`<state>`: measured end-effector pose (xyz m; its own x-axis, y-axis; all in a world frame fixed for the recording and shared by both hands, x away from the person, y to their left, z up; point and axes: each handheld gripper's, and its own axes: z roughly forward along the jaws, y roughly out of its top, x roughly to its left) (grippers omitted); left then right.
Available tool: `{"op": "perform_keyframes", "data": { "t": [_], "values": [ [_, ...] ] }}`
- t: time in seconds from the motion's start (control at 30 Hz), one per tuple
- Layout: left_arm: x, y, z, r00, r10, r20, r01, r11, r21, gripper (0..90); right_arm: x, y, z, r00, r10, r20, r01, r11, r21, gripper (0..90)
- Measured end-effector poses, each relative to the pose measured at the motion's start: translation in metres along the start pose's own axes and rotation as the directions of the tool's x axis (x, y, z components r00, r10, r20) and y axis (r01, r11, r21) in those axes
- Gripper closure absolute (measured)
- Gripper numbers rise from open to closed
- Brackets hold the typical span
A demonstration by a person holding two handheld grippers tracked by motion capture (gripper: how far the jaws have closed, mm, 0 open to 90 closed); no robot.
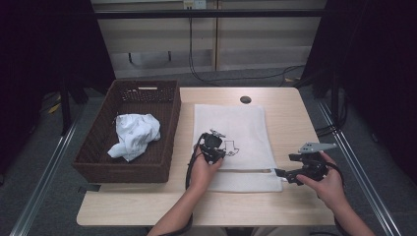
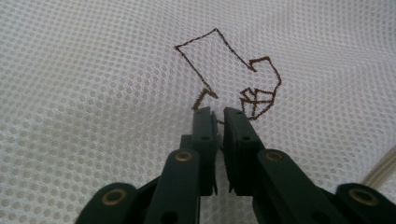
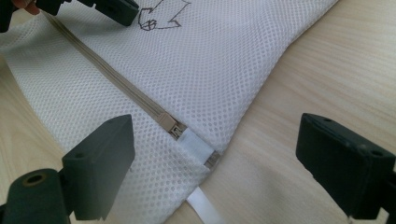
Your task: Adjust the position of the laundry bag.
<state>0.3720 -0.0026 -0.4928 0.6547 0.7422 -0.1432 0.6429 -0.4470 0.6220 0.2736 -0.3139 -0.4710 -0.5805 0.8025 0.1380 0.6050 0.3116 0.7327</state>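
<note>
A white mesh laundry bag lies flat on the wooden table, with a brown line drawing stitched on it. My left gripper points down at the bag just below the drawing, and its jaws are almost together with a pinch of mesh between the tips. The same gripper sits at the bag's left side in the high view. My right gripper is wide open, with one jaw on either side of the beige zipper slider at the bag's near right corner. In the high view it rests by that corner.
A dark wicker basket stands at the table's left with a crumpled white cloth inside. A round cable hole sits near the table's far edge. Bare wood runs along the right and near sides.
</note>
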Motion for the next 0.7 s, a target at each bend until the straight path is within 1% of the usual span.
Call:
{"op": "perform_keyframes", "data": {
  "t": [0.07,0.1,0.13,0.17,0.2,0.3,0.33,0.4,0.43,0.53,0.57,0.63,0.7],
  "values": [
    [-0.0007,0.001,0.0011,1.0,0.001,-0.004,-0.001,1.0,-0.002,82.7,-0.0003,-0.0001,0.0002,1.0,-0.001,0.003,0.001,1.0,0.001,11.1],
    [-0.0014,0.0014,0.002,1.0,-0.005,-0.007,0.005,1.0,-0.006,82.7,-0.0002,-0.0001,0.0,1.0,0.002,0.001,-0.002,1.0,0.001,10.9],
    [-0.0008,0.0021,0.0023,1.0,0.0,-0.005,0.0,1.0,-0.003,82.7,-0.0002,-0.0001,0.0,1.0,0.002,0.001,-0.002,1.0,0.001,10.9],
    [-0.0008,0.0026,0.003,1.0,-0.002,0.0,0.002,1.0,-0.007,82.7,-0.0003,-0.0001,-0.0001,1.0,0.001,0.004,-0.001,1.0,0.001,10.9],
    [-0.0014,0.0035,0.0039,0.9999,0.0,-0.011,0.0,1.0,-0.007,82.7,-0.0003,-0.0001,-0.0004,1.0,0.002,0.009,-0.002,1.0,-0.004,10.9],
    [-0.0007,0.0044,0.0045,0.9999,0.001,-0.015,-0.002,1.0,-0.004,83.0,-0.0008,-0.0002,-0.0004,1.0,0.0,0.009,0.0,1.0,-0.004,10.9],
    [-0.0017,0.0048,0.0057,0.9998,-0.01,-0.015,0.009,0.9998,-0.016,82.9,-0.0012,-0.0003,-0.0004,0.9999,0.0,0.01,0.0,1.0,-0.004,10.9],
    [-0.0008,0.0057,0.0056,0.9999,0.002,-0.017,-0.002,1.0,-0.004,83.0,-0.0016,-0.0004,-0.0008,0.9999,0.004,0.015,-0.004,1.0,-0.003,10.9],
    [-0.0008,0.0062,0.0057,0.9999,-0.005,-0.014,0.004,1.0,-0.004,83.0,-0.0018,-0.0003,-0.0008,0.9999,0.002,0.012,-0.002,1.0,-0.004,10.9],
    [-0.0009,0.0066,0.006,0.9998,-0.006,-0.017,0.006,1.0,-0.004,82.8,-0.0017,-0.0002,-0.0011,0.9999,0.002,0.013,-0.002,1.0,-0.004,11.0],
    [-0.0003,0.0059,0.006,0.9999,-0.011,-0.003,0.011,0.9999,-0.011,82.3,-0.0019,0.0001,-0.0015,0.9999,-0.001,0.014,0.001,1.0,-0.009,10.9],
    [0.0002,0.0062,0.0055,0.9995,-0.028,0.01,0.028,0.9995,-0.01,77.9,-0.0019,0.0003,-0.0023,0.9999,0.001,0.012,-0.001,1.0,-0.01,10.9],
    [0.0,0.0074,0.0045,0.9993,-0.032,0.019,0.033,0.9995,-0.001,74.5,-0.0023,0.0005,-0.0026,0.9999,0.0,0.014,0.001,1.0,-0.012,10.9]
  ]
}}
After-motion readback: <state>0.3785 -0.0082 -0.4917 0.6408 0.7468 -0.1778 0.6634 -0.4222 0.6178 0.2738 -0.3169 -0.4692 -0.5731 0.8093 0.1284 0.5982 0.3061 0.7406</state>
